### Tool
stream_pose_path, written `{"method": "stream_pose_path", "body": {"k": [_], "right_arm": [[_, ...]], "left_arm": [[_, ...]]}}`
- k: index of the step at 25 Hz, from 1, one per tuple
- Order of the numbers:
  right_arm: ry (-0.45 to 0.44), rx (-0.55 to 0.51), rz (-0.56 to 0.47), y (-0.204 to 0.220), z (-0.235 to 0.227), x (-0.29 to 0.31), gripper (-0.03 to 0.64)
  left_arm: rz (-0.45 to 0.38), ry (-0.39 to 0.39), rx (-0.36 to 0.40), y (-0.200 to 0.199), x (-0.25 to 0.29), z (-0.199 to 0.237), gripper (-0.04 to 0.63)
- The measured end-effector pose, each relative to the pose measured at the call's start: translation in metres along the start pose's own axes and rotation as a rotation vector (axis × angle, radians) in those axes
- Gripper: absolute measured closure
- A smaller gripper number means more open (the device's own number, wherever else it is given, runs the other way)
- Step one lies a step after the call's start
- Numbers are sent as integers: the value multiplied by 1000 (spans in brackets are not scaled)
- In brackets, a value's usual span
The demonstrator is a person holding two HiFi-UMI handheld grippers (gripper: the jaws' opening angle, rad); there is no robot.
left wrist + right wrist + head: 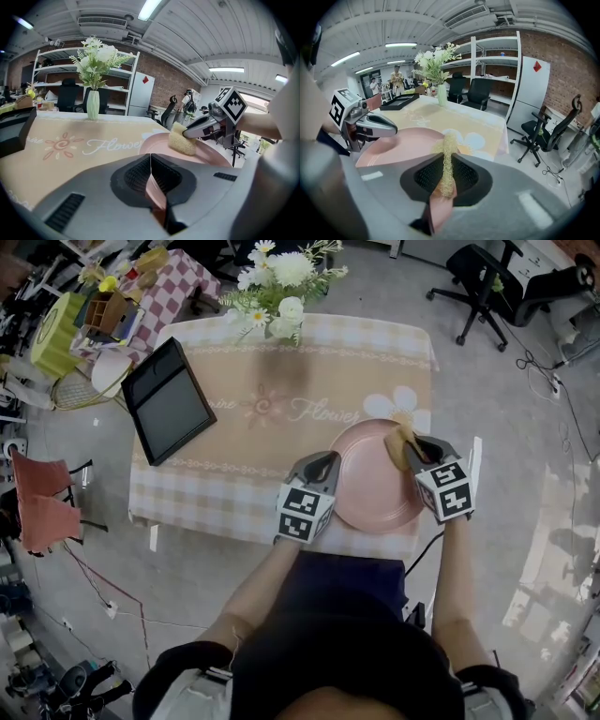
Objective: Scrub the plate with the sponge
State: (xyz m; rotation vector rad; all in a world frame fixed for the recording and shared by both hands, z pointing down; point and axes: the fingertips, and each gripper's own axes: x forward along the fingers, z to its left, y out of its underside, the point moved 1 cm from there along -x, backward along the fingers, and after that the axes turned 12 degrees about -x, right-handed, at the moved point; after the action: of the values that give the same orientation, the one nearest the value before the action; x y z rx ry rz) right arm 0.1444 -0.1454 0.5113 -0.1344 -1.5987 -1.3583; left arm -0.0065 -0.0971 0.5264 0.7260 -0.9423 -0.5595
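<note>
My left gripper (pixel 323 463) was clamped on the plate (pixel 370 486) at its left rim. My right gripper (pixel 419 448) pinched the sponge (pixel 402 442) at the far-right edge, with bare plate lying to its left.

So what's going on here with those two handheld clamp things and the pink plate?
A person stands at the table with a gripper in each hand. The left gripper is clamped on the left rim of the pink plate, apparently to steady it. The right gripper pinches a yellow sponge and presses it against the plate's far right side, so it looks like the plate is being scrubbed.
</note>
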Motion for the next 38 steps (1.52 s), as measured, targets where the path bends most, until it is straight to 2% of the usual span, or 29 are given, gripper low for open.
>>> {"method": "stream_pose_path", "body": {"k": [6, 13, 18, 24, 29, 33, 38], "right_arm": [[-6, 52, -64, -11, 6, -11, 569], [95, 217, -212, -20, -16, -39, 568], [250, 350, -311, -20, -40, -70, 568], [449, 416, -389, -12, -53, -107, 568], [601, 433, -451, -4, -51, -134, 568], [721, 399, -460, 3, -43, -151, 569], [785, 421, -461, 14, -31, -162, 569]], "left_arm": [[-17, 12, 6, -5, -1, -2, 583], [-36, 40, 15, -12, -3, -8, 584], [-64, 66, 24, -22, -6, -12, 584], [-97, 100, 31, -32, -11, -19, 583], [-122, 126, 38, -36, -15, -24, 584], [-141, 133, 39, -41, -17, -25, 584], [-204, 126, 40, -52, -26, -24, 583]]}}
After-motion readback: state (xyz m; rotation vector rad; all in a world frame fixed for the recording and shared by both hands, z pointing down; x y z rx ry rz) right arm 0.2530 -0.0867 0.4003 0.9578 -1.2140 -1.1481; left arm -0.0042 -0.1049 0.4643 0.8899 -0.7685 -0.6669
